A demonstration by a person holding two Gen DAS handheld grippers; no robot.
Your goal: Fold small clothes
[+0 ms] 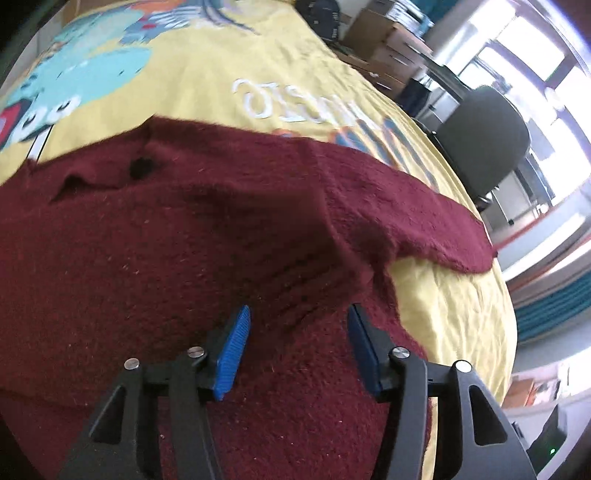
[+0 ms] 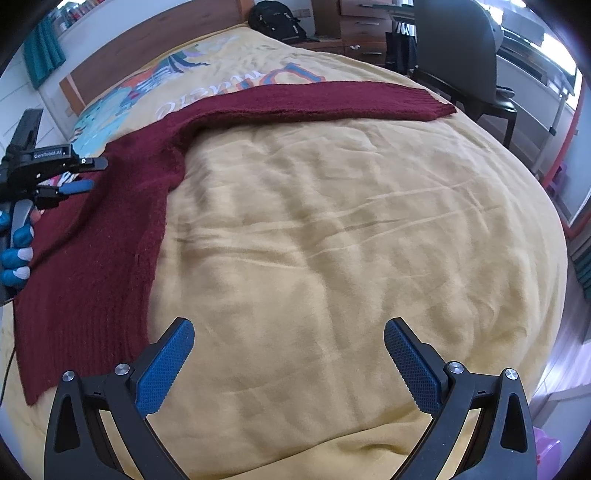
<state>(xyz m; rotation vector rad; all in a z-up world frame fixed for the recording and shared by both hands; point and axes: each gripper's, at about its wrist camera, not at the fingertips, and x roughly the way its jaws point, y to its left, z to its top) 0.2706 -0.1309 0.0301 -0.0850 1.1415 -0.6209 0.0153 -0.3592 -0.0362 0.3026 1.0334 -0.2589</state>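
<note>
A dark red knitted sweater [image 1: 192, 229] lies spread on a yellow bedspread [image 1: 454, 310]. In the right wrist view the sweater [image 2: 110, 236] lies at the left, with one sleeve [image 2: 332, 99] stretched out to the far right. My left gripper [image 1: 297, 314] is open and empty, low over the sweater's body near its right edge. It also shows in the right wrist view [image 2: 83, 175], held by a gloved hand over the sweater. My right gripper [image 2: 288, 328] is open and empty above bare bedspread [image 2: 314, 229], to the right of the sweater's hem.
The bedspread has a cartoon print and white lettering [image 1: 280, 99] towards the headboard [image 2: 147, 48]. A black office chair [image 2: 458, 55] and a wooden drawer unit [image 2: 365, 26] stand beyond the bed's far right side. A black backpack [image 2: 275, 18] sits at the far end.
</note>
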